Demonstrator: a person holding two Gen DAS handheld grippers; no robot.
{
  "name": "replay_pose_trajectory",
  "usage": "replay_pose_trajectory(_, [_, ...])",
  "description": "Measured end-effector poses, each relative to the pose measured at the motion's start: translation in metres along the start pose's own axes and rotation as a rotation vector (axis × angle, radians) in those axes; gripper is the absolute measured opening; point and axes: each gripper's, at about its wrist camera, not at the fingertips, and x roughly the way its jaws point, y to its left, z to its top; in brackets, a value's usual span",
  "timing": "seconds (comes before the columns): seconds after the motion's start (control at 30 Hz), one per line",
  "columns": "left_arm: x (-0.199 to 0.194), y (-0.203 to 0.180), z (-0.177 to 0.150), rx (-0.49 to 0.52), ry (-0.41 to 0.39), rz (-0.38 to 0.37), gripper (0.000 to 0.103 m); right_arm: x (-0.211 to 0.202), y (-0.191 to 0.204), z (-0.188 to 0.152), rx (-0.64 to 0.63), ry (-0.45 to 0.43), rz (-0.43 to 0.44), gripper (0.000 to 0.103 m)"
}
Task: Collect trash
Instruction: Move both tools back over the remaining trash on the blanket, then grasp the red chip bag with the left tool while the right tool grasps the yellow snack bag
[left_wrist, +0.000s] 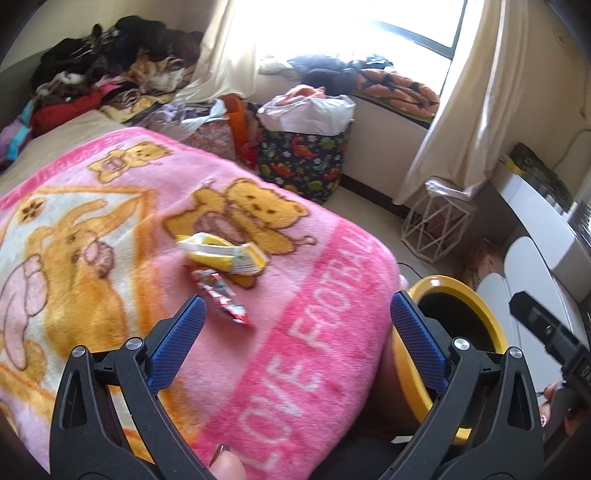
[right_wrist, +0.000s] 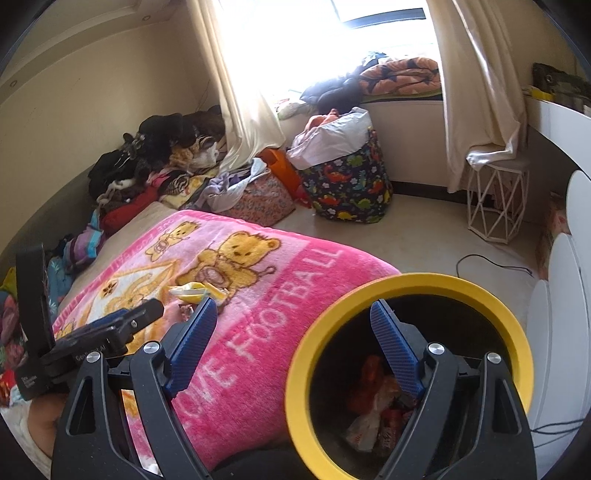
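Crinkled foil-and-plastic trash: a yellow-white wrapper and a red-silver wrapper, touching, lie on the fleecy pink blanket covering the bed. Left gripper hangs over them, ribbed blue pads spread wide, nothing between. Beside the bed, a round bin with a thick yellow rim and dark inside holds crumpled wrappers. Right gripper gapes wide, empty, straddling that rim.
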Motion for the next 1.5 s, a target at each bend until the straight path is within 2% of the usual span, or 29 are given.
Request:
replay_pose_trajectory(0.3, [0.011,0.038,-0.003,-0.079,0.031,0.033,0.089,0.043,0.026,0.019,-0.039,0.044,0.036,0.082])
replay_pose_trajectory(0.67, [0.058,0.059,-0.008,-0.171,0.135,0.021,0.055,0.104,0.052,0.031,-0.082,0.128,0.082,0.082])
replay_pose_trajectory(0.77, [0.070,0.060,-0.009,-0.189,0.158,0.016,0.050,0.124,0.059,0.032,-0.101,0.159,0.103,0.082])
replay_pose_trajectory(1.0, [0.097,0.072,-0.012,-0.244,0.195,0.043,0.048,0.164,0.079,0.032,-0.158,0.230,0.138,0.076])
replay_pose_trajectory(1.1, [0.104,0.078,-0.015,-0.256,0.209,0.057,0.040,0.180,0.089,0.030,-0.187,0.261,0.153,0.074])
replay_pose_trajectory(1.17, [0.107,0.082,-0.017,-0.258,0.214,0.060,0.031,0.191,0.095,0.028,-0.205,0.280,0.164,0.073])
replay_pose_trajectory(1.27, [0.107,0.088,-0.020,-0.263,0.221,0.043,0.026,0.208,0.100,0.024,-0.200,0.319,0.187,0.072])
replay_pose_trajectory(1.37, [0.106,0.093,-0.022,-0.258,0.223,0.028,0.016,0.225,0.104,0.019,-0.202,0.349,0.195,0.068])
replay_pose_trajectory(1.5, [0.099,0.101,-0.025,-0.253,0.221,0.016,0.014,0.242,0.112,0.014,-0.219,0.378,0.193,0.059])
